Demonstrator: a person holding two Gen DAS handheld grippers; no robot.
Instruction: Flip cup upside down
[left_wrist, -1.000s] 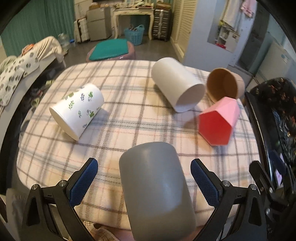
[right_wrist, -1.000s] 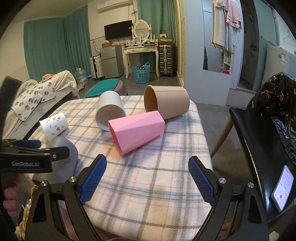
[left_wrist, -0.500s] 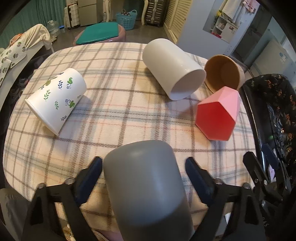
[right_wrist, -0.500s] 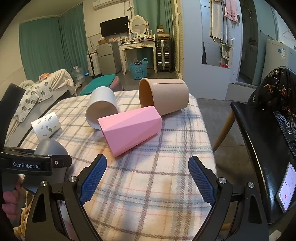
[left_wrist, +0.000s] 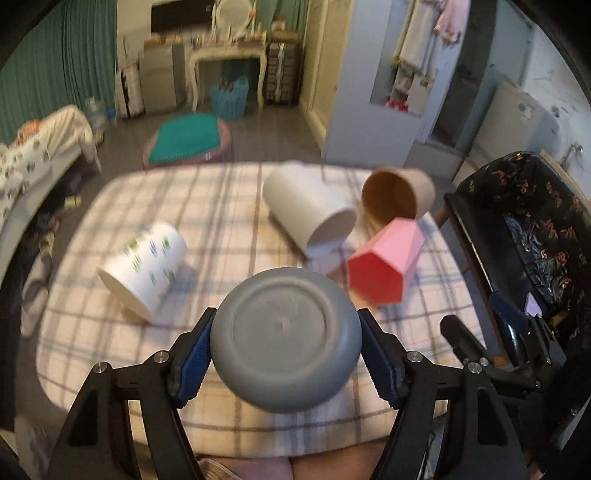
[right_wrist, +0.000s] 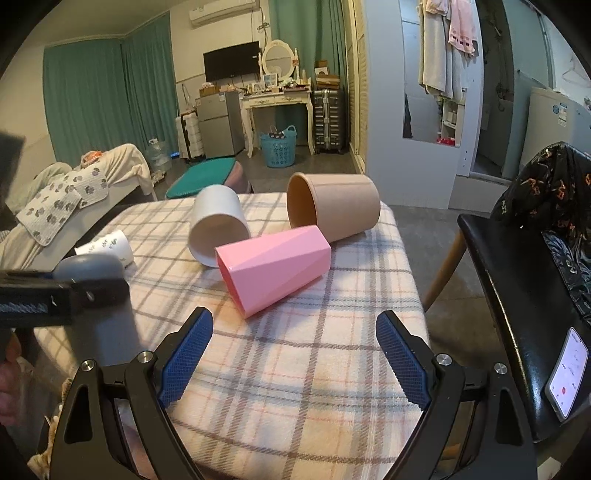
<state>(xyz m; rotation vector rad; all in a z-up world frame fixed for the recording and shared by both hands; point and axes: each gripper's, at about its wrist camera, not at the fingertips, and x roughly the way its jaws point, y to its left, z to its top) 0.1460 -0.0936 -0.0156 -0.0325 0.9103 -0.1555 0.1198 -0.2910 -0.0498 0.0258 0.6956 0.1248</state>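
My left gripper (left_wrist: 286, 343) is shut on the grey cup (left_wrist: 286, 338), its blue pads pressed on both sides. The cup's base faces the left wrist camera. In the right wrist view the grey cup (right_wrist: 98, 295) stands base up at the table's near left edge, with the left gripper (right_wrist: 55, 297) clamped across it. My right gripper (right_wrist: 293, 354) is open and empty above the near part of the table. A pink faceted cup (right_wrist: 275, 266) lies on its side just beyond it.
On the plaid tablecloth (right_wrist: 332, 332) lie a white cup (right_wrist: 218, 225), a tan cup (right_wrist: 334, 205) and a leaf-printed white cup (left_wrist: 144, 269), all on their sides. A black chair (right_wrist: 517, 295) with a phone (right_wrist: 567, 376) stands right of the table.
The left gripper closed on the grey cup and turned it from lying on its side so that its base now points up and at the camera. The right gripper stayed open.
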